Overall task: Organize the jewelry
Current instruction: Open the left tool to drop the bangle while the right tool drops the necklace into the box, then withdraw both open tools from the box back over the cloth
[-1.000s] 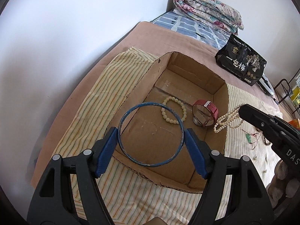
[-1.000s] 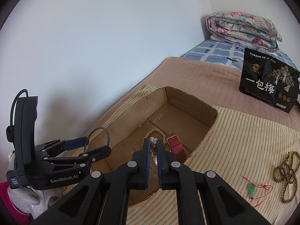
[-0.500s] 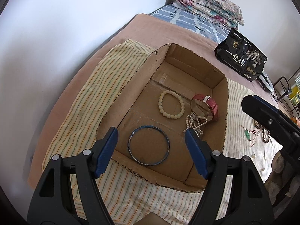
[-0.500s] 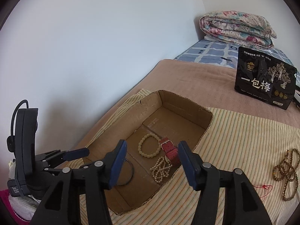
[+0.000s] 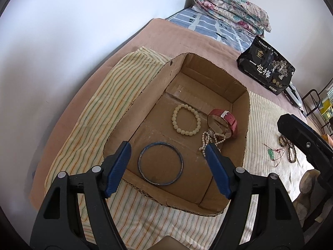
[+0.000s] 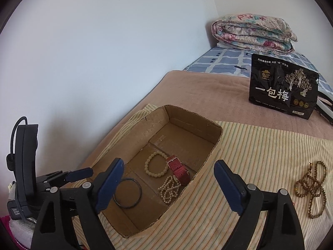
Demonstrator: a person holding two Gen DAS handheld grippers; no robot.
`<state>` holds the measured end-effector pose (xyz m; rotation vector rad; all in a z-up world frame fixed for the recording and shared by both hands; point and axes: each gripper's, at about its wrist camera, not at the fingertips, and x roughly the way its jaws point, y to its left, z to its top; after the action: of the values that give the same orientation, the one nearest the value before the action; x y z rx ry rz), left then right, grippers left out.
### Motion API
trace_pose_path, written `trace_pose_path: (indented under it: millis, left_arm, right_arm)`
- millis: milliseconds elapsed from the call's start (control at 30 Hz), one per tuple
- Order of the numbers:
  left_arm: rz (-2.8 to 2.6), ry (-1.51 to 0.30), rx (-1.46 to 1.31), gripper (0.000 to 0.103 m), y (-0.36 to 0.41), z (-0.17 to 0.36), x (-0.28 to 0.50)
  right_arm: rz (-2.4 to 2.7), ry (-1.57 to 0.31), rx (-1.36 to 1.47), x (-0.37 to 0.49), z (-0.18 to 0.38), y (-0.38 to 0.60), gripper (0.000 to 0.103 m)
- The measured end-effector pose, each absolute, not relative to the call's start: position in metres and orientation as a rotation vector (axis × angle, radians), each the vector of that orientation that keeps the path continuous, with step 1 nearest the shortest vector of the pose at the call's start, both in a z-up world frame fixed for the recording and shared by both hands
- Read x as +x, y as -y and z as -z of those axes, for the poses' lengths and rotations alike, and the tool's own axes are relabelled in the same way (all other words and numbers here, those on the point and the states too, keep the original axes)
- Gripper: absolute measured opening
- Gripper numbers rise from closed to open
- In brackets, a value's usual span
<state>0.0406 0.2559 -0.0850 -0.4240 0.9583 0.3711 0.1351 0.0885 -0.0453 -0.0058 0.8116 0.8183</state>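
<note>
White walls meet at a corner behind a bed spread with a brown blanket and a striped cloth [image 5: 89, 112], where an open cardboard box [image 5: 145, 95] sits.

Left wrist view: the left gripper [image 5: 168, 156] hangs over the box's near end, released and empty. A blue bangle [image 5: 160, 163] lies flat on the box floor between its fingers [image 5: 117, 166]. Ahead of them are a cream bead bracelet [image 5: 186, 118] and a red-strapped watch [image 5: 223, 123]. A pearl strand [image 5: 210, 140] is heaped against the watch, just beyond the right-side fingertip. Outside the box, off to the right, a green pendant on red cord [image 5: 273, 153] and brown wooden beads [image 5: 288, 148] wait on the cloth, partly behind the other tool.

Right wrist view: the right gripper [image 6: 168, 185] has just been opening; its jaws stand wide with nothing between the pads, and the pearl strand [image 6: 169, 188] rests on the box floor below them. The brown wooden beads [image 6: 312, 189] lie well to the right of its fingers [image 6: 228, 186].

The drop looks finished. The next job is likely fetching the beads or the pendant. For that, I would lift clear of the box wall first. Then come down with the jaws straddling a bunched part of the strand, so that closing gathers several loops rather than pinching cloth.
</note>
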Motion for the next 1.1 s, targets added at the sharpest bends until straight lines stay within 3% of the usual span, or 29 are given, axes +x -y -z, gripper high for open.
trace_pose_path:
  millis: [533, 1100]
  left_arm:
    - [-0.280, -0.901, -0.383, 0.076, -0.210, 0.063, 0.057]
    - [-0.148, -0.881, -0.348, 0.076, -0.143, 0.049, 0.084]
  right_arm:
    - [-0.706, -0.777, 0.048, 0.145, 0.026, -0.029, 0.100]
    - [-0.566, -0.747, 0.103, 0.159, 0.011, 0.054, 0.101]
